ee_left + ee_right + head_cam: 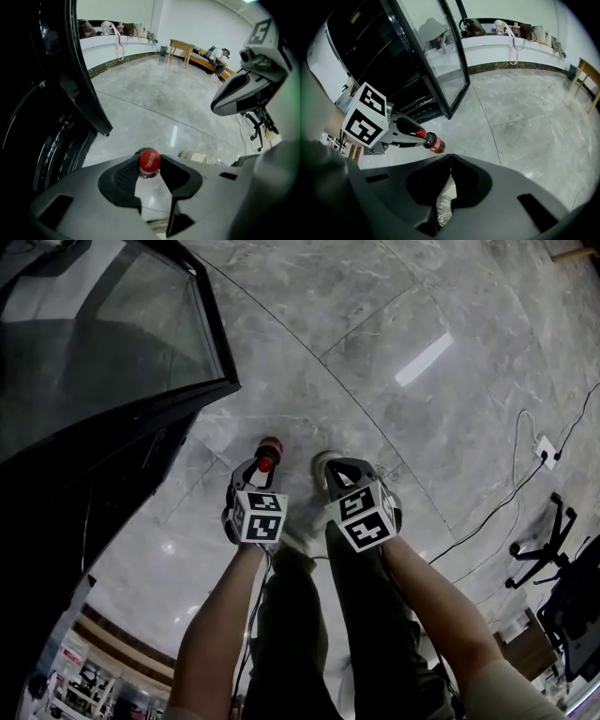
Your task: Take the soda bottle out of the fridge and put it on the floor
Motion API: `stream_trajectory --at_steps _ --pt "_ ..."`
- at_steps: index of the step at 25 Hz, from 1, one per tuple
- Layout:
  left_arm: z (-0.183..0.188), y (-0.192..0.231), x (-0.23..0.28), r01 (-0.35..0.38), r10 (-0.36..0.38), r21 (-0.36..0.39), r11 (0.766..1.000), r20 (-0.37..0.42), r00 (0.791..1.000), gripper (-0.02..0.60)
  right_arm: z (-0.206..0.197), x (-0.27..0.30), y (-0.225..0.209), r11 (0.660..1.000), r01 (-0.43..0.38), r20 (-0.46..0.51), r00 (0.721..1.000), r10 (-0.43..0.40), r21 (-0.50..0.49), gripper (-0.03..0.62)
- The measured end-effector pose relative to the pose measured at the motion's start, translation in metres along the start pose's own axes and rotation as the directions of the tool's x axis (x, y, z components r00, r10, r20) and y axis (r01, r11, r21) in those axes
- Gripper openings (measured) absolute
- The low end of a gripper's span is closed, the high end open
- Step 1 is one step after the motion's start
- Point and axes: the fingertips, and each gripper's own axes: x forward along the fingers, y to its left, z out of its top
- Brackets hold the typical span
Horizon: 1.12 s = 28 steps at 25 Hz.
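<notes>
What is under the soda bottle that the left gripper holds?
Only grey marble floor shows below the soda bottle, held by the left gripper. From the head view, bottle and gripper cover the spot straight beneath.

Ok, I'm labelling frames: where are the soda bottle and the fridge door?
soda bottle (150, 161), left gripper view, on its red cap.
fridge door (436, 49), right gripper view, on the glass pane.

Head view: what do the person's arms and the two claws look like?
Left claw and right claw are grey shells with black pads, each carrying a cube of black-and-white square markers. A dark cable runs along the left forearm. Both forearms bare.
</notes>
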Motion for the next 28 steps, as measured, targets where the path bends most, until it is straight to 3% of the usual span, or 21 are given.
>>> stream_trajectory --at_steps 7,16,21,28 --pt "-0.024 -0.009 0.025 0.012 -0.013 -0.021 1.000 -0.056 0.998 0.130 -0.022 0.014 -0.009 1.000 0.002 -0.016 1.000 -0.002 0.027 -0.005" --pt "-0.029 -0.010 0.031 -0.010 0.009 -0.009 1.000 -0.113 0.994 0.134 -0.028 0.012 -0.025 1.000 0.017 -0.030 0.999 -0.016 0.027 -0.005" --pt "-0.040 -0.009 0.023 -0.001 -0.003 -0.020 1.000 -0.190 0.982 0.204 -0.020 0.003 -0.029 0.999 0.025 -0.033 0.999 -0.024 0.021 -0.005" --pt "-0.032 -0.002 -0.017 -0.006 -0.001 -0.043 0.999 -0.163 0.987 0.204 0.000 -0.017 -0.022 0.999 0.036 -0.027 0.999 -0.036 0.021 -0.005"
